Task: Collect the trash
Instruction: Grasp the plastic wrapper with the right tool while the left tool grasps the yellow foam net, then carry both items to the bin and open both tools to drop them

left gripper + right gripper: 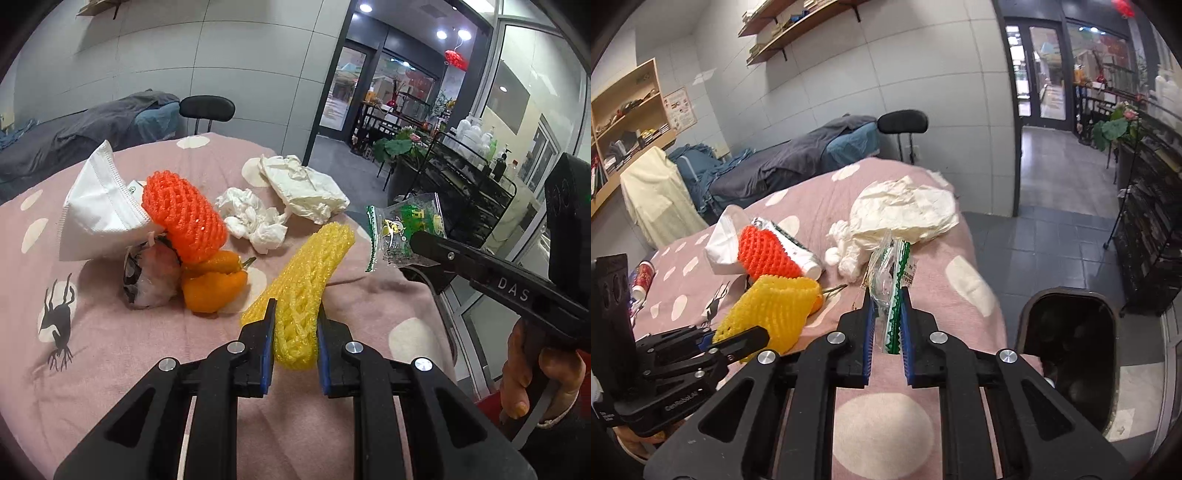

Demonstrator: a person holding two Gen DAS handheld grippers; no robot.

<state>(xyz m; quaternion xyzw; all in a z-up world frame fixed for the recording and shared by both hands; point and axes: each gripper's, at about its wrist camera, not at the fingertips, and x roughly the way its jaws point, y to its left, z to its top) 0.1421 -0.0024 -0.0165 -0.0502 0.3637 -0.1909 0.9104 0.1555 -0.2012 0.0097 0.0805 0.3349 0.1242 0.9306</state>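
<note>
My left gripper (295, 314) is shut on a yellow foam fruit net (306, 280), its pads squeezing the near end while the far end points away over the pink cloth. My right gripper (886, 299) is shut on a clear snack wrapper with green print (892, 280), which stands up between its blue pads. In the left wrist view that wrapper (402, 229) hangs from the right gripper (417, 240) at the table's right edge. In the right wrist view the left gripper (738, 338) holds the yellow net (772, 306) at lower left.
On the pink spotted tablecloth (129, 350) lie an orange foam net (184, 218), a white face mask (99, 206), crumpled tissue (255, 218), a crushed white bag (303, 188), orange peel (214, 284) and a plastic wrap (151, 277). A dark bin (1071, 354) stands beside the table's right edge.
</note>
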